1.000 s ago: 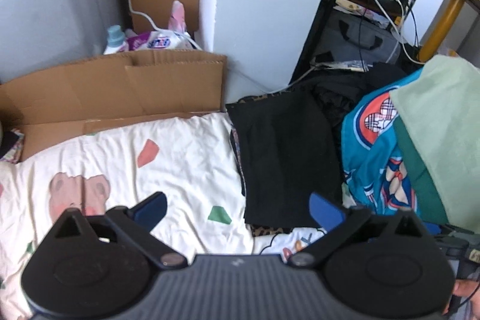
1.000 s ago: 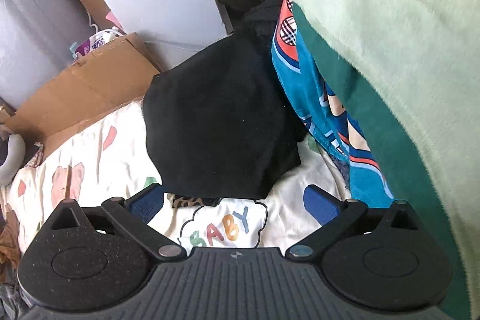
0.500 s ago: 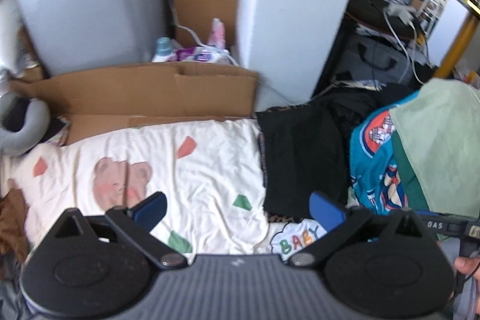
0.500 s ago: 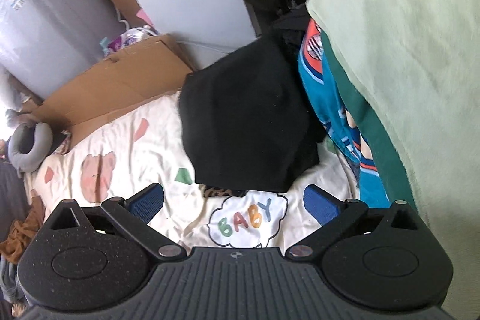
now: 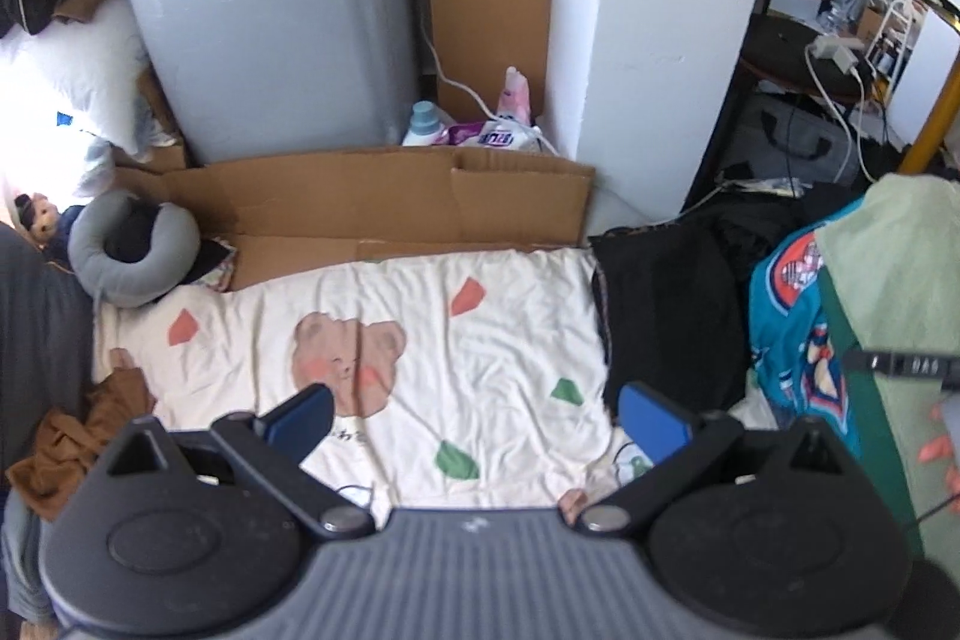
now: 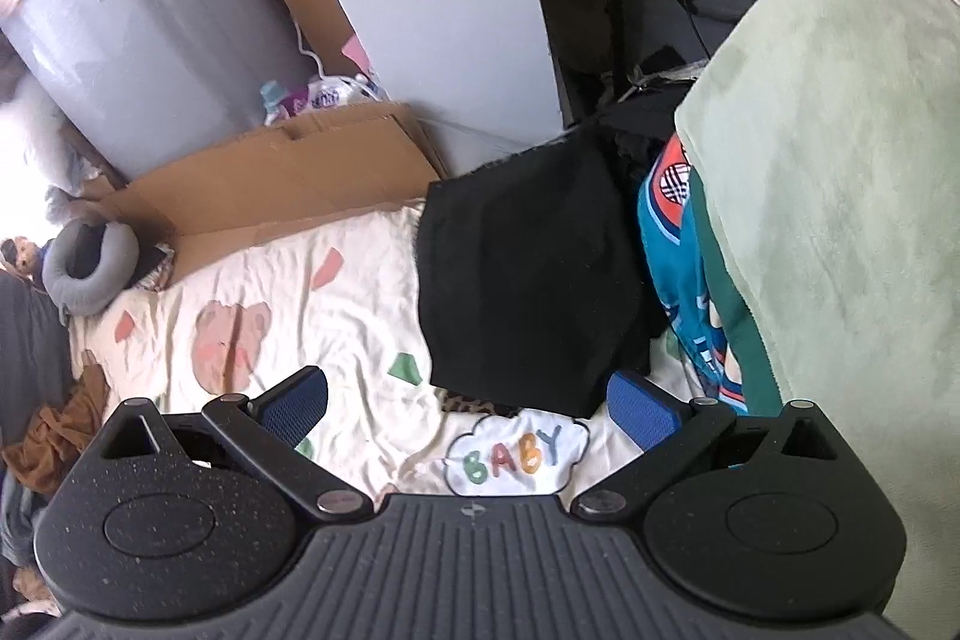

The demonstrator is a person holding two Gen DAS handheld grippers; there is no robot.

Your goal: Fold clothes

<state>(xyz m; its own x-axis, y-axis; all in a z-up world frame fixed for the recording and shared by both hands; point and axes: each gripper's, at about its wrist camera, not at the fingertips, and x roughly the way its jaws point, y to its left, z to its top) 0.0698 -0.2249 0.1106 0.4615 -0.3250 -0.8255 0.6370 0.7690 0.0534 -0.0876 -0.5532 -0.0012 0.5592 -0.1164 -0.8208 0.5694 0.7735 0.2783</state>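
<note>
My left gripper [image 5: 474, 415] and right gripper [image 6: 468, 403] gaped empty above the cream bear-print sheet [image 5: 420, 328]; flattened brown cardboard [image 5: 384, 196] lay beyond, a grey appliance [image 5: 264, 10] behind it.

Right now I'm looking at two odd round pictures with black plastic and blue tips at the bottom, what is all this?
Each picture comes from a fisheye camera on a hand-held two-finger gripper, looking along its fingers. The left gripper and right gripper are both open and hold nothing. Below them lies a cream bear-print sheet. A folded black garment rests on the sheet's right side, beside a teal cartoon-print cloth and a pale green fleece. Flattened brown cardboard lies behind.
</note>
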